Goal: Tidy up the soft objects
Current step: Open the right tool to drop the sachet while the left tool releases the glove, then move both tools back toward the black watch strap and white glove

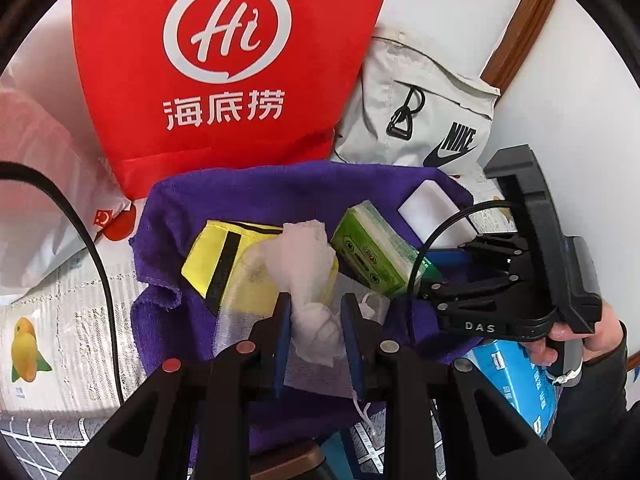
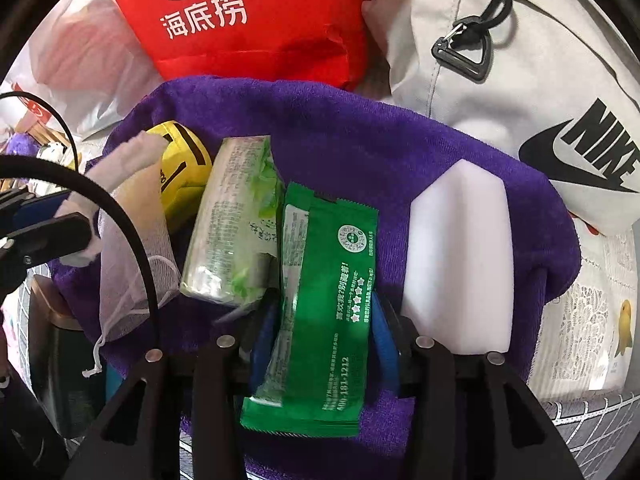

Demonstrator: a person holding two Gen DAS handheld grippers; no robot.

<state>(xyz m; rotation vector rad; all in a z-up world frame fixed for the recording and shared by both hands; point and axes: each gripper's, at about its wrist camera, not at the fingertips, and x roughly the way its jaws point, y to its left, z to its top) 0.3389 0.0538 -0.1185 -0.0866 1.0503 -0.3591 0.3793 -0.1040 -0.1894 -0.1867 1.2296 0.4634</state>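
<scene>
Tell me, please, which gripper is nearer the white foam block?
Right. The right gripper sits just beside the white foam block; the left gripper is farther, across the purple towel.

You get bright, even, soft light in both wrist views, with colours strongly saturated on the red bag (image 1: 224, 60) and the purple towel (image 2: 360, 140). You see only faint shadows, mostly under the gripper bodies at the bottom of each view. The white sponge block (image 2: 460, 248) is nearly blown out, its faces hard to separate. Glare streaks the green packet (image 2: 332, 312) in the right wrist view. Fisheye distortion bends everything near the rim, and black vignette fills your corners. The clear plastic bag (image 1: 36, 184) at the left edge looks hazy and soft.
</scene>
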